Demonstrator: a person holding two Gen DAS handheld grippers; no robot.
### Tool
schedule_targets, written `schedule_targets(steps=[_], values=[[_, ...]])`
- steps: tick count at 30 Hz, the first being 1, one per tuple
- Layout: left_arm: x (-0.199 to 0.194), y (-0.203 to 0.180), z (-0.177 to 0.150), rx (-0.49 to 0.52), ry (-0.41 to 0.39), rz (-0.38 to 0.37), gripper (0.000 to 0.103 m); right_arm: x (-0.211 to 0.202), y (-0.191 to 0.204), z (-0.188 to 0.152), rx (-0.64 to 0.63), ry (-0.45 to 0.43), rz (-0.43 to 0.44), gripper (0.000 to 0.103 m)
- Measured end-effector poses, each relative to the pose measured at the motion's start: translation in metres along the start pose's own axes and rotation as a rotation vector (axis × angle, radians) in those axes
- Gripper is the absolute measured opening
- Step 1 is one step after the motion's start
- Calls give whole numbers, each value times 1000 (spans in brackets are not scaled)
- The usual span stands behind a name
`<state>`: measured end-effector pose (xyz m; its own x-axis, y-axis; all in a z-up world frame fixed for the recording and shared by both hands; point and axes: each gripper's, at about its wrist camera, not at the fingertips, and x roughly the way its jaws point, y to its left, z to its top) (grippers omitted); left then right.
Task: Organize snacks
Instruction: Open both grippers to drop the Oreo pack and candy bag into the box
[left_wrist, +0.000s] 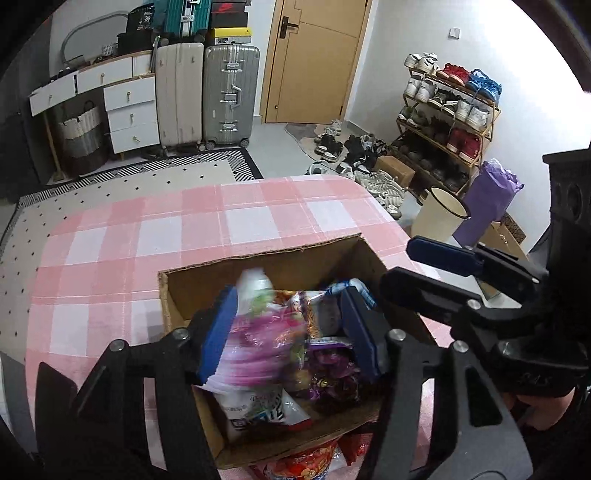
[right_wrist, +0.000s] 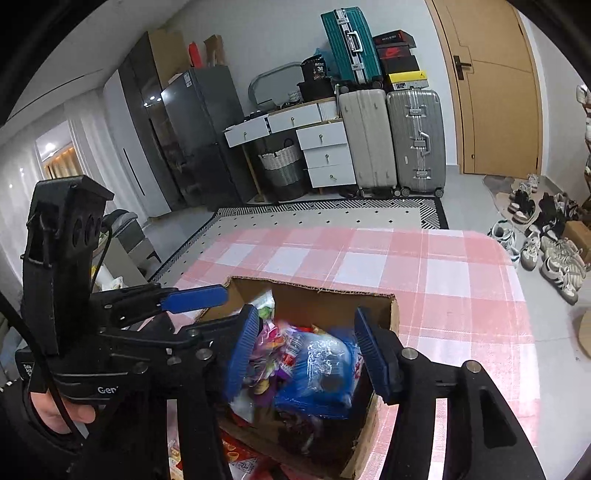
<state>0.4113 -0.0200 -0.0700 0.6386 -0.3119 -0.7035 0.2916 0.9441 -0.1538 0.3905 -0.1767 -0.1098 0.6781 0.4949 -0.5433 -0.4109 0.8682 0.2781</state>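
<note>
An open cardboard box stands on the pink checked tablecloth and holds several snack packets. My left gripper hangs over the box, open. A blurred pink and white packet lies between its blue pads, clear of the right pad. My right gripper is beside it over the same box, also open, with a blue packet loose between its pads. Each gripper shows in the other's view: the right gripper's fingers and the left gripper's fingers. A red packet lies on the cloth in front of the box.
Beyond the table are a patterned rug, two upright suitcases, white drawers, a wooden door, a shoe rack with loose shoes on the floor, and a cream bin. A hand holds the left gripper.
</note>
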Motion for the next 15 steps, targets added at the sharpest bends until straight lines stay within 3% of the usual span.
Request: schedule_targets(steps=[5, 15], values=[[-25, 1, -6, 4, -52, 7, 70, -16, 4, 1, -12, -32, 8, 55], [-85, -14, -20, -8, -127, 41, 78, -59, 25, 0, -34, -94, 9, 55]])
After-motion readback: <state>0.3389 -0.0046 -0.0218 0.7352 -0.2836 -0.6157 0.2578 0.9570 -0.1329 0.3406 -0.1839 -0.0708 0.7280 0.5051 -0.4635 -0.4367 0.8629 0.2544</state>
